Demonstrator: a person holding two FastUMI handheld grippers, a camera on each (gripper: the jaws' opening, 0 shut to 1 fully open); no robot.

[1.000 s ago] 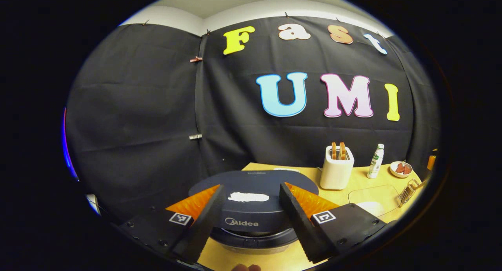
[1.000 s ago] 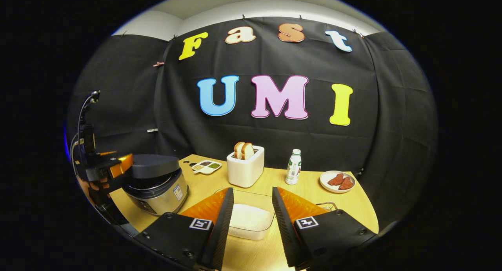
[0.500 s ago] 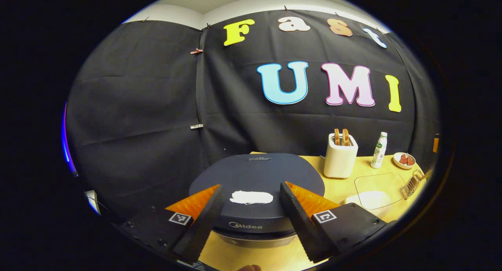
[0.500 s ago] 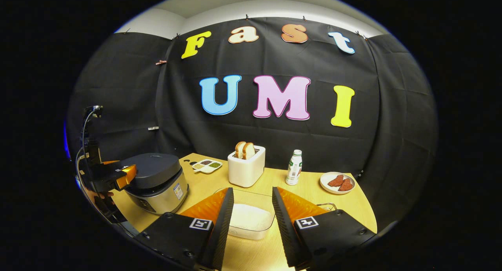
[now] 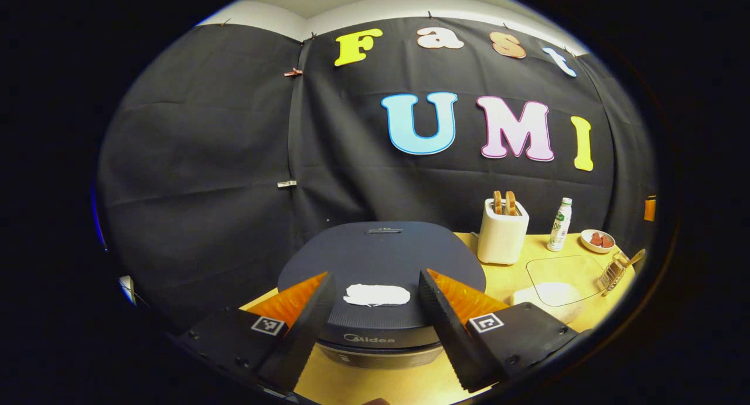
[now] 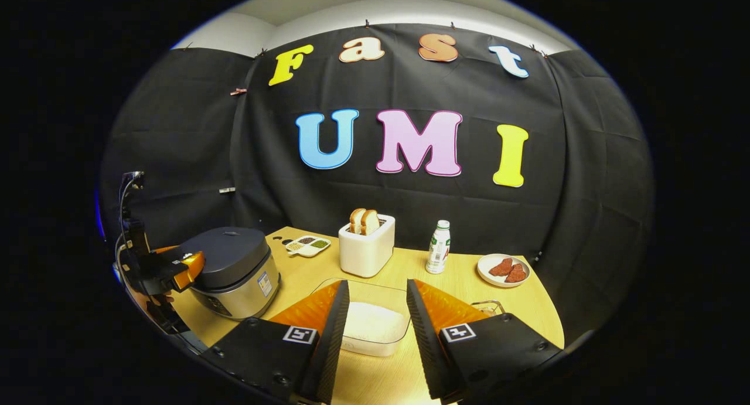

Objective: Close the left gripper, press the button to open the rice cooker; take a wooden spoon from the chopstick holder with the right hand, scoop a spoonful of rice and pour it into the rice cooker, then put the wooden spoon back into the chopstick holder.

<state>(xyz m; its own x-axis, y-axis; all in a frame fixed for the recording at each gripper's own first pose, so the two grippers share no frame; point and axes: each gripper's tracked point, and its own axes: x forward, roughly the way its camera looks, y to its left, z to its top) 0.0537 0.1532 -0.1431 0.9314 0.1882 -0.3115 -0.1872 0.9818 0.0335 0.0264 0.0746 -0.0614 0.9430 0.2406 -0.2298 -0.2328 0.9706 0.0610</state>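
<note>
My left gripper (image 5: 372, 299) is spread wide, holding nothing, just near of the cooker (image 5: 381, 270) at far left, lid down. Rice box (image 6: 375, 326) sits mid-table, in front of my right gripper (image 6: 375, 323), also wide and empty. Spoon (image 5: 636, 257) stands in the holder (image 5: 612, 271), far right.

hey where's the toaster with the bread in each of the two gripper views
Left gripper view: the toaster stands right of centre, behind and right of the rice cooker.
Right gripper view: the toaster stands near the centre, right of the rice cooker.
Shared landmark: the white bottle stands just right of the toaster in both.
</note>
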